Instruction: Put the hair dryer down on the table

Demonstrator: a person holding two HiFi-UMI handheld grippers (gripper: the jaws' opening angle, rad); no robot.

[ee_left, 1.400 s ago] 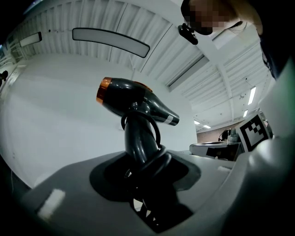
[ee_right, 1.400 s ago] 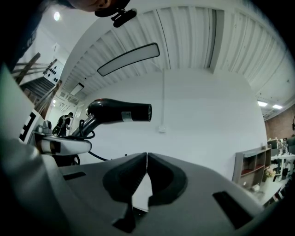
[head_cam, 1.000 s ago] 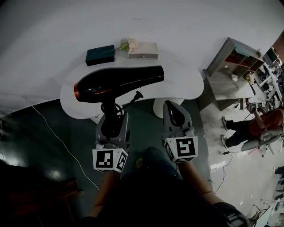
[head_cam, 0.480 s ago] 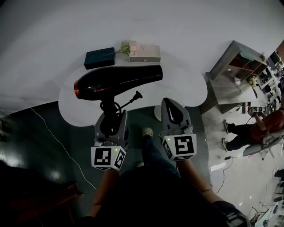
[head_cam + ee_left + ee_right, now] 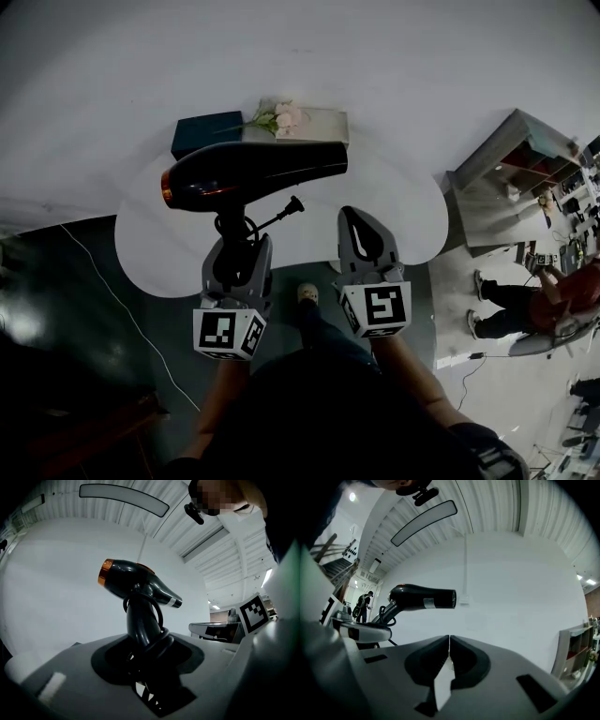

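Note:
A black hair dryer (image 5: 248, 173) with an orange ring at its back hangs in the air over the white table (image 5: 403, 220), barrel level and pointing right. My left gripper (image 5: 234, 253) is shut on its handle, with the cord looped round the handle and the plug (image 5: 293, 202) sticking out to the right. The left gripper view shows the hair dryer (image 5: 136, 585) rising from between the jaws. My right gripper (image 5: 361, 239) sits beside it, shut and holding nothing. In the right gripper view the hair dryer (image 5: 422, 597) is up to the left of the right gripper (image 5: 449, 641).
At the table's far edge lie a dark teal box (image 5: 204, 131), a pale box (image 5: 323, 122) and a small bunch of flowers (image 5: 281, 117). A white cable (image 5: 122, 309) runs over the dark floor at left. Shelving (image 5: 511, 155) and a seated person (image 5: 544, 291) are at right.
Both grippers and the hair dryer have come nearer the table, which now lies more fully under the dryer. The grip on the handle is unchanged.

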